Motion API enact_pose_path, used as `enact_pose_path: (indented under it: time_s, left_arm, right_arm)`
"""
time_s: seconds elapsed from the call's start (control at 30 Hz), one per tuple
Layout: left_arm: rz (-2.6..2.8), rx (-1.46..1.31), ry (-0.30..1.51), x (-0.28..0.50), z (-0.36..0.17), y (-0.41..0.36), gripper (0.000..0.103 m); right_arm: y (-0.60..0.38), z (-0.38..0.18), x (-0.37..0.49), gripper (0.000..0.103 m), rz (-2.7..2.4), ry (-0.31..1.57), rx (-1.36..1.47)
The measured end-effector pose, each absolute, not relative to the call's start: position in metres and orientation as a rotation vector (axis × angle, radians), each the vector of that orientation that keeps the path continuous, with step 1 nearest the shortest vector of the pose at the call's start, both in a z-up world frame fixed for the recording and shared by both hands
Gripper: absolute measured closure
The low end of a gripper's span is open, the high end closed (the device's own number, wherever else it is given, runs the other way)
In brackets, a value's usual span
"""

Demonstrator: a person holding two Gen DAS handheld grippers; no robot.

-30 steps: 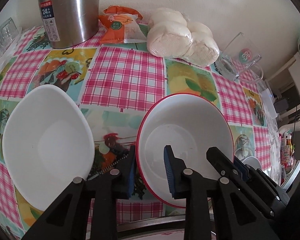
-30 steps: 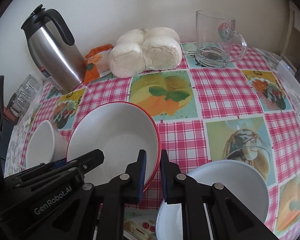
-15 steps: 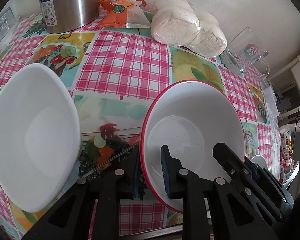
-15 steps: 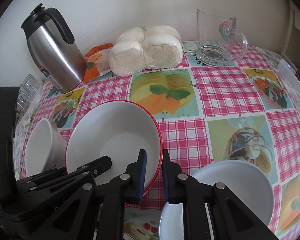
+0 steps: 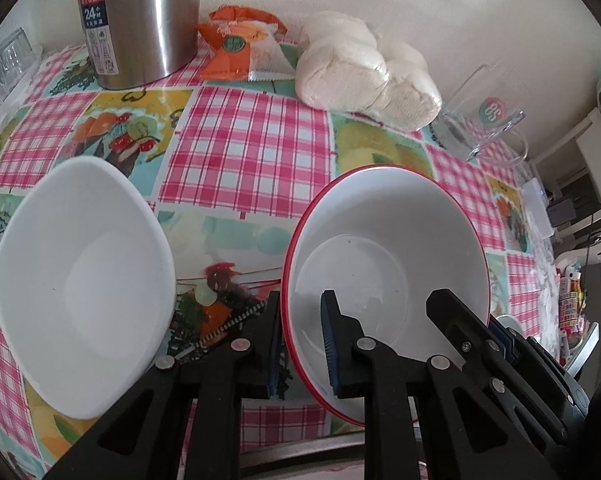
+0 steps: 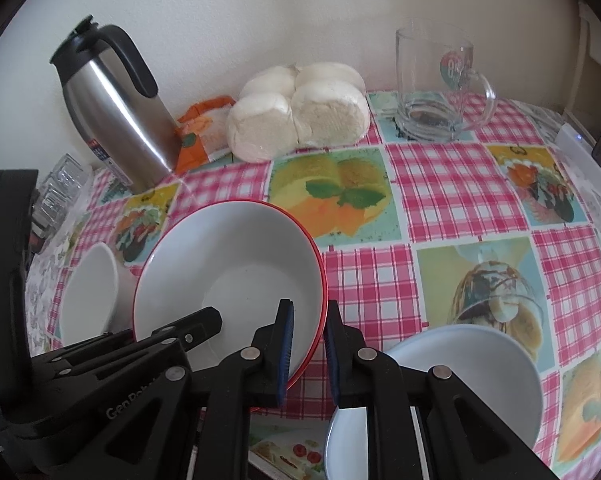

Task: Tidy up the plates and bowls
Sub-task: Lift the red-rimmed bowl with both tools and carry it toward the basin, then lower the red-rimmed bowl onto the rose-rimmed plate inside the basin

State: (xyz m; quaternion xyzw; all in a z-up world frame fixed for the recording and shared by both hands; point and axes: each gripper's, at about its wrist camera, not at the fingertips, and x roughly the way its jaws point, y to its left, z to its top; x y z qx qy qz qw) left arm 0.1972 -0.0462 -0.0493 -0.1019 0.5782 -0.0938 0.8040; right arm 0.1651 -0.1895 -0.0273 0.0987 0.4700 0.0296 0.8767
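Note:
A white bowl with a red rim point(image 5: 384, 240) point(image 6: 236, 264) sits near the table's front edge. My left gripper point(image 5: 300, 320) straddles its left rim, one finger outside and one inside, with a small gap at the rim. My right gripper point(image 6: 306, 326) straddles its right rim the same way. A plain white bowl point(image 5: 80, 276) point(image 6: 90, 288) stands to the left. A pale blue-white bowl point(image 6: 460, 380) stands to the right, below my right gripper.
At the back stand a steel thermos jug point(image 6: 116, 108), an orange snack packet point(image 5: 244, 48), a bag of white buns point(image 6: 300, 112) and a glass mug point(image 6: 436, 84). The checked tablecloth point(image 6: 452, 184) covers the table.
Both grippers have narrowed slightly around the red-rimmed bowl's rim. The left wrist view shifted, and the bowl looks slightly tilted and nearer than a second ago.

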Motion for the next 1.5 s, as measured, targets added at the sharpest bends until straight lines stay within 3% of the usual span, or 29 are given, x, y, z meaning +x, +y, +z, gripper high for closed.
enact_pose_path:
  time_s: [0.93, 1.5]
  left_arm:
    - [-0.232, -0.228, 1.004, 0.127, 0.08, -0.05, 0.083]
    - [-0.202, -0.262, 0.996, 0.086, 0.093, -0.021, 0.083]
  right_arm:
    - [-0.198, 0.091, 0.089, 0.087, 0.084, 0.785, 0.22]
    - [-0.164, 0.103, 0.037, 0.087, 0.12, 0.786, 0.195]
